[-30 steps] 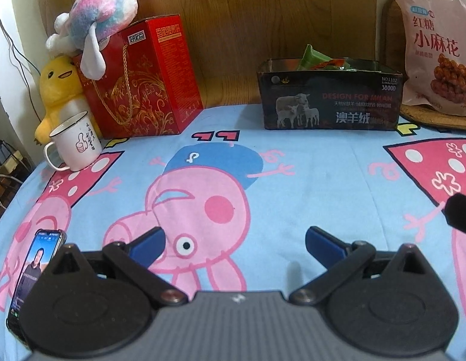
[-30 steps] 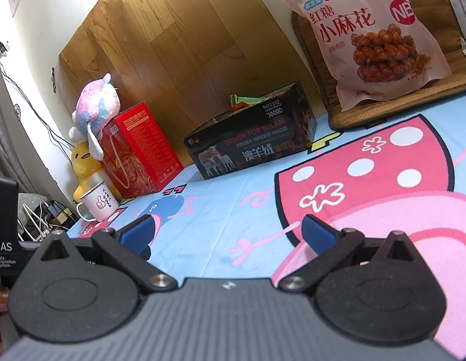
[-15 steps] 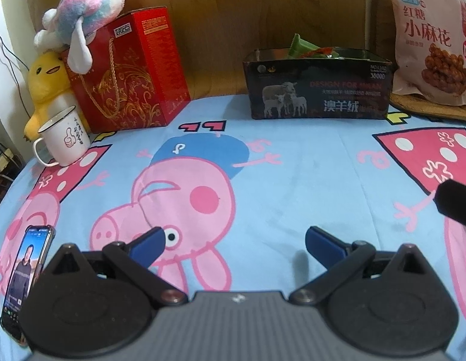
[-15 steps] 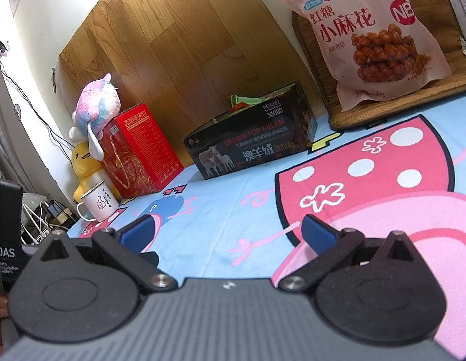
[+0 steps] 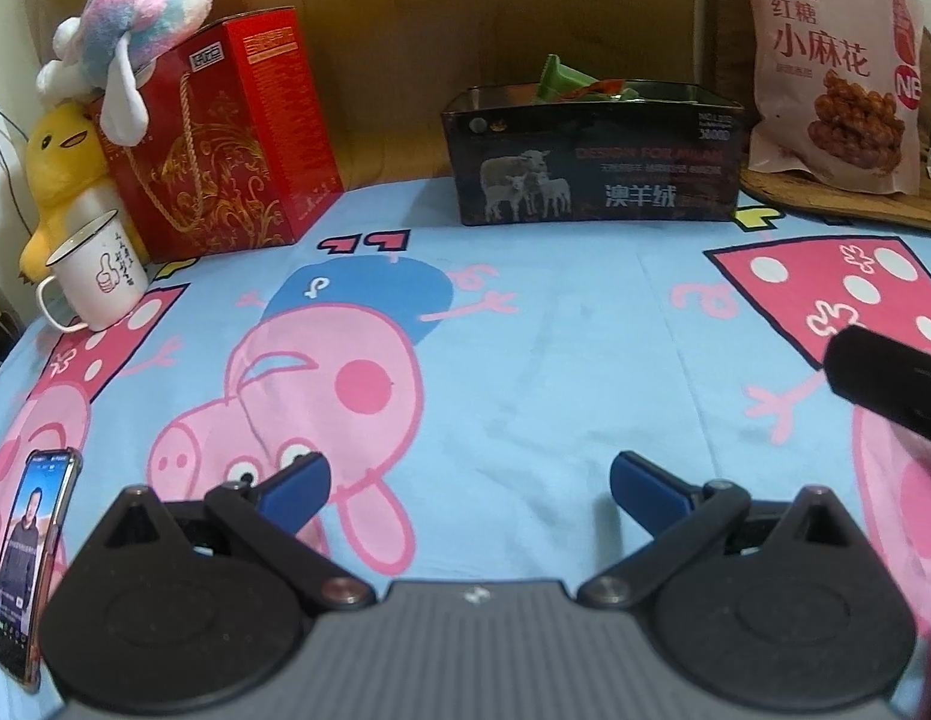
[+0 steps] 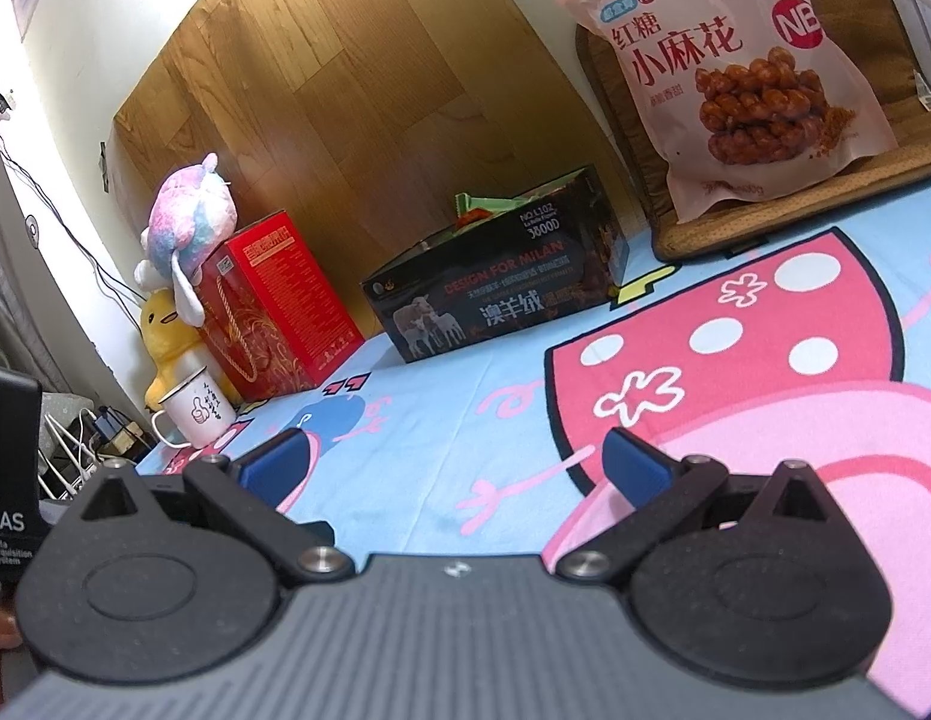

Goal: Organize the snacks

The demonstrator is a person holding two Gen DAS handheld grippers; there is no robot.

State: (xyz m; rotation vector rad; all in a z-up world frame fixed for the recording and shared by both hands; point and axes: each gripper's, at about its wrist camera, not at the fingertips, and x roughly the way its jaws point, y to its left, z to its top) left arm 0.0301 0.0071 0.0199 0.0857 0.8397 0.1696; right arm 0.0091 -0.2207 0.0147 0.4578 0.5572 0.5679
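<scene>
A dark box with a sheep print (image 5: 597,162) stands at the back of the blue cartoon cloth (image 5: 525,324), with green and orange snack packets (image 5: 576,84) sticking out of it. It also shows in the right wrist view (image 6: 495,294). A big pink snack bag (image 5: 831,72) leans at the back right on a woven mat, also in the right wrist view (image 6: 741,72). My left gripper (image 5: 468,483) is open and empty, low over the cloth. My right gripper (image 6: 450,459) is open and empty, to the right of the left one.
A red gift box (image 5: 225,138) stands at the back left with a pastel plush (image 5: 141,18) on top and a yellow duck plush (image 5: 57,168) beside it. A white mug (image 5: 99,276) stands in front. A phone (image 5: 27,558) lies at the near left.
My left gripper has drawn back and turned a little right, so the box and bag sit more to the centre. The right gripper has barely moved.
</scene>
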